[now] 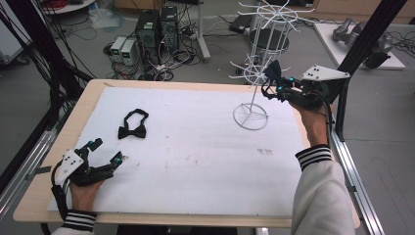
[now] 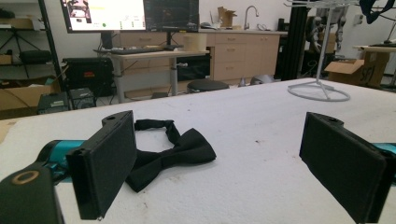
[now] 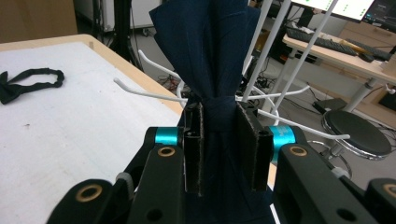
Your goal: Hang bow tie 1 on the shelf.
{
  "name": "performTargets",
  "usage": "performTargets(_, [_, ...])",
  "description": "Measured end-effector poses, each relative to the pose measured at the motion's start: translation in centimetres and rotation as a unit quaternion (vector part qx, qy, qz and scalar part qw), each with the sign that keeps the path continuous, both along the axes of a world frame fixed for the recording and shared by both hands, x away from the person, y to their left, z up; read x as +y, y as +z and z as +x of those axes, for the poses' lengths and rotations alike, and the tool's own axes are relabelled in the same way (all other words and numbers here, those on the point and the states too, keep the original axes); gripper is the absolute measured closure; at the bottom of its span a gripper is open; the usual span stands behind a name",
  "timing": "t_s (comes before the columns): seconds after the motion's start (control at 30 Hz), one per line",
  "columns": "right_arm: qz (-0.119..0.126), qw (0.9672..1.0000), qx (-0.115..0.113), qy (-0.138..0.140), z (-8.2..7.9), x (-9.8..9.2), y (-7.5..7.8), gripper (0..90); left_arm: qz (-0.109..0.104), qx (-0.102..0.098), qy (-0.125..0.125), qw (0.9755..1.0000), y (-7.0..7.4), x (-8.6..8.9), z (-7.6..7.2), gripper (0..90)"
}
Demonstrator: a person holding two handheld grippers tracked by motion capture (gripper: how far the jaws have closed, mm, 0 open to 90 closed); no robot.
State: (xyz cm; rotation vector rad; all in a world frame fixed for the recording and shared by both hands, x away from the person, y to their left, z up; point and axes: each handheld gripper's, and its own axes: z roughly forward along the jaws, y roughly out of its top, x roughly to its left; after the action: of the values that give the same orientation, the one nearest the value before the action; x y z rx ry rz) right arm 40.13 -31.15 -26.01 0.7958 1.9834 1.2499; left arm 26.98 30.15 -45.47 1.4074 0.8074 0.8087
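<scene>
Two bow ties are in play. A dark navy bow tie (image 3: 210, 60) is pinched at its centre knot by the right gripper (image 3: 219, 149), fingers (image 3: 250, 144) pressed onto the fabric from both sides, wings standing upright above them; in the high view this right gripper is raised beside the white wire rack (image 1: 254, 63) at the far right of the counter (image 1: 195, 147), with the tie close to the lower ring of hooks. Whether the tie touches a hook cannot be told. A black bow tie (image 1: 133, 128) lies flat on the counter's white cover, strap looped behind it, just ahead of the left gripper (image 1: 105, 152), whose fingers (image 2: 105, 163) stand spread wide with nothing between them. Judgement on handling: both ties are light, soft cloth that will fold and sag (no stiffness except at the knot), neither fragile nor slippery against the padded fingers. The knot is the soundest place to take hold; the elastic strap is the part likely to catch a hook, and it will hang loose.
</scene>
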Motion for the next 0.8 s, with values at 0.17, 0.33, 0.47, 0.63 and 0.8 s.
performTargets(0.17, [0.005,1.0,0.002,-0.006,0.0,-0.06,-0.02,72.8,0.0,0.0,0.0,1.0,0.0,0.01,0.0,11.5])
performTargets(0.33, [0.006,0.9999,0.002,-0.012,-0.12,-0.18,0.01,68.7,0.0,0.0,0.0,1.0,0.0,0.0,0.0,11.4])
performTargets(0.47, [0.009,0.9998,-0.005,-0.019,-0.21,-0.33,0.11,65.0,0.0,0.0,0.0,1.0,0.0,-0.01,0.0,11.4])
performTargets(0.63, [0.015,0.9994,-0.011,-0.029,-0.42,-0.34,0.2,54.7,0.0,-0.001,0.001,1.0,0.0,-0.02,-0.01,11.4])
performTargets(0.8, [0.028,0.998,-0.011,-0.056,-0.77,-0.1,0.3,27.1,0.001,-0.001,0.0,1.0,0.0,-0.02,0.0,11.4])
